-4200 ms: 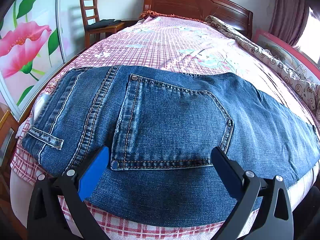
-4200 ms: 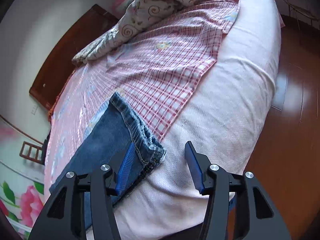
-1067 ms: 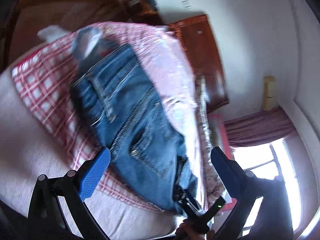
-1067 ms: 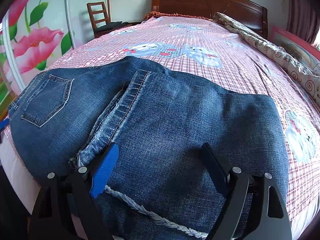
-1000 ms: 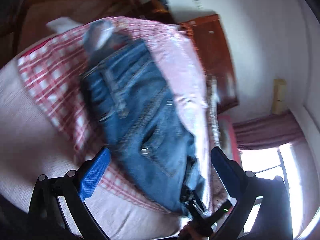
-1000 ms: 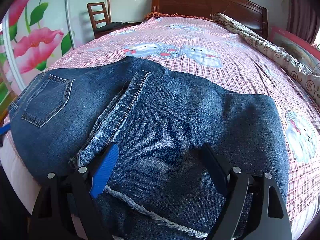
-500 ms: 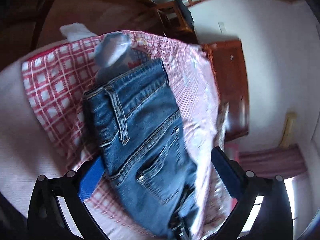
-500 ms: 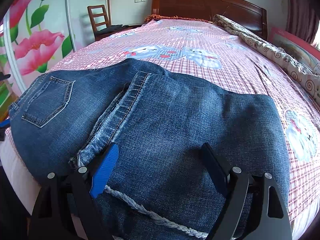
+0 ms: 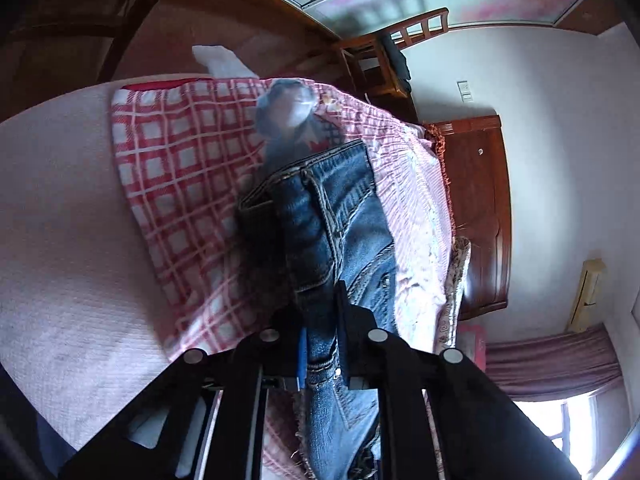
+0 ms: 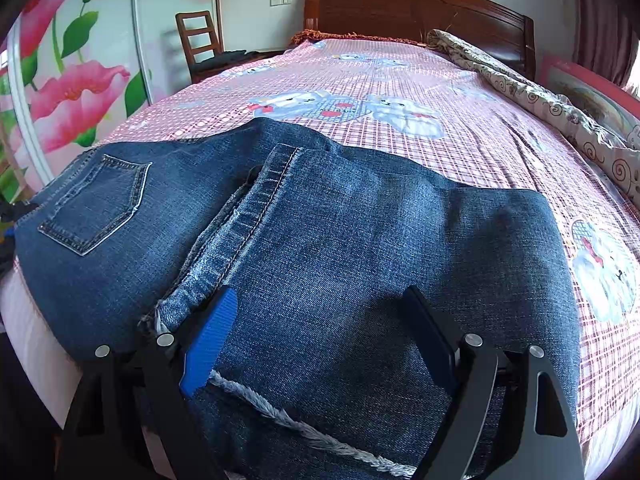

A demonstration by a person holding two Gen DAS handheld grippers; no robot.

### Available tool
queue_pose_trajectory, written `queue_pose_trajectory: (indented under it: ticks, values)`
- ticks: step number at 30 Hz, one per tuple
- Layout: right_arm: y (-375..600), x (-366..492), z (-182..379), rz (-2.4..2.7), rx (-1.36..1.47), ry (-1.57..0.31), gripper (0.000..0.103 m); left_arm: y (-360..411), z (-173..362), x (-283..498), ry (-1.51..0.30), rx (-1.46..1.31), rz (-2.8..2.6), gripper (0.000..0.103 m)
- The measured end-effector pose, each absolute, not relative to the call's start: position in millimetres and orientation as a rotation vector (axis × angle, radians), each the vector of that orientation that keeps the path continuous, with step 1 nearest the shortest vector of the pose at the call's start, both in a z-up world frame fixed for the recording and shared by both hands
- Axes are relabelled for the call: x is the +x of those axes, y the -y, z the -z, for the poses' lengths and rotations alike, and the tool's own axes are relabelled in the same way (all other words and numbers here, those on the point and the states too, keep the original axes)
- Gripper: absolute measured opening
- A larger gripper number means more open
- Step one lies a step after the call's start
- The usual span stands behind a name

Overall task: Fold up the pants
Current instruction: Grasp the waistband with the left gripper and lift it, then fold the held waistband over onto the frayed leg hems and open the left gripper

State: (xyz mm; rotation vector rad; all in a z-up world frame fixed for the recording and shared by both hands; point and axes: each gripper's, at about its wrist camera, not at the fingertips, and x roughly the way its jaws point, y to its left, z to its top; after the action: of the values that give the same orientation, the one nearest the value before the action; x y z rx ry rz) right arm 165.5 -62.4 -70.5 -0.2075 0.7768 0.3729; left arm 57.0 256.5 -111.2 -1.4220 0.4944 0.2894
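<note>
Blue denim pants (image 10: 320, 248) lie on the bed (image 10: 400, 92), near its foot edge, folded once so the leg ends sit on top of the upper part. Long axis runs left-right across the right tool's view: waistband end off to its left, fold edge to its right. 1 back pocket (image 10: 96, 204) faces up, ahead-left of the right tool. Frayed pale hem (image 10: 280, 412) lies close below that tool, running between its fingers; a stitched side seam (image 10: 256, 216) angles away ahead-left. Denim is mid-blue, faded in patches, flat with few wrinkles.

Right tool (image 10: 320, 344) is spread wide, hovering just over the top layer, gripping nothing.

Left tool (image 9: 320, 344) is pressed together, pinching the pants at the waistband edge (image 9: 316, 264); in its tilted view the pants stretch straight ahead from the fingers, belt loop (image 9: 320, 200) and seams showing, checked bedsheet (image 9: 180, 184) to its left.
</note>
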Motion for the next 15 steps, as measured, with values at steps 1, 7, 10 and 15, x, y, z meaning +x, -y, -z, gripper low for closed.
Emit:
queue_pose_trajectory:
  ticks: [1,7,10,15]
  values:
    - [62.8,166.4,69.2,-0.377,-0.204,-0.785,0.084,-256.1,110.1,55.6,-0.487,-1.425,-0.286,0.009]
    - [107.9,169.4,37.9,-0.524,0.120,-0.810,0.087,-256.6,88.4,44.9,-0.449,-1.351,-0.254,0.007]
    - [160.9,167.3,25.9,-0.567,0.367,-0.765,0.087,-251.2,64.9,48.8,-0.430,-1.242,-0.220,0.006]
    - [254.4,159.8,21.1,-0.532,0.630,-0.685,0.087,-233.2,28.2,67.1,-0.426,-1.062,-0.158,0.006]
